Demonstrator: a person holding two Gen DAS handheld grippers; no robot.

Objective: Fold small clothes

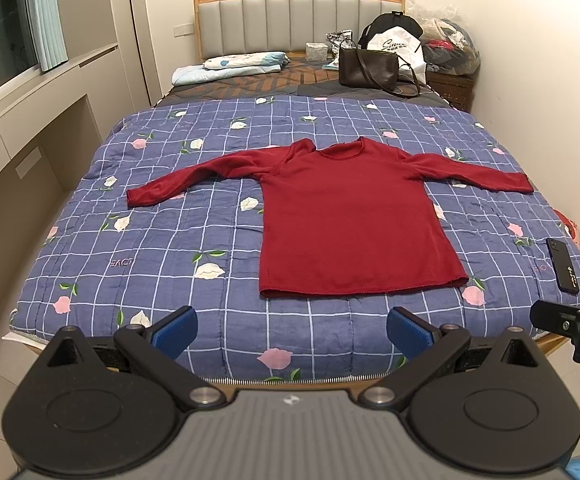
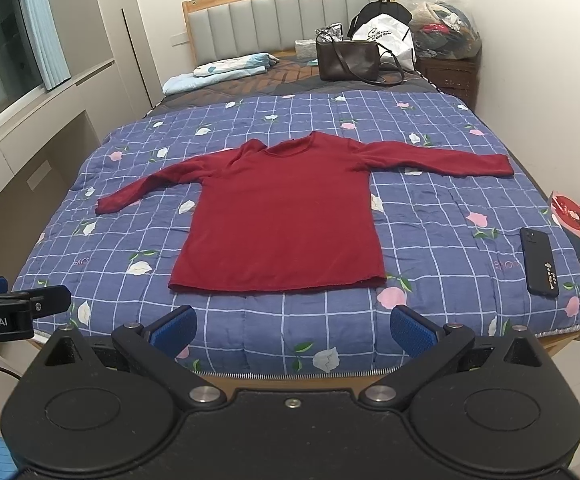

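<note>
A red top (image 1: 354,216) lay flat mid-bed, sleeves spread toward both side edges, hem toward the foot. It looked soft and light, best pinched at cuffs or hem; both grippers (image 1: 292,330) (image 2: 292,330) hung over the foot, jaws apart.

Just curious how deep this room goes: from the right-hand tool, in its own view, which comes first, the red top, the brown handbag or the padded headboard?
From the right tool, both fingers spread wide:
1. Red long-sleeved top, flat mid-bed, straight ahead.
2. Brown handbag, far end, slightly right.
3. Padded headboard, against the back wall.
</note>
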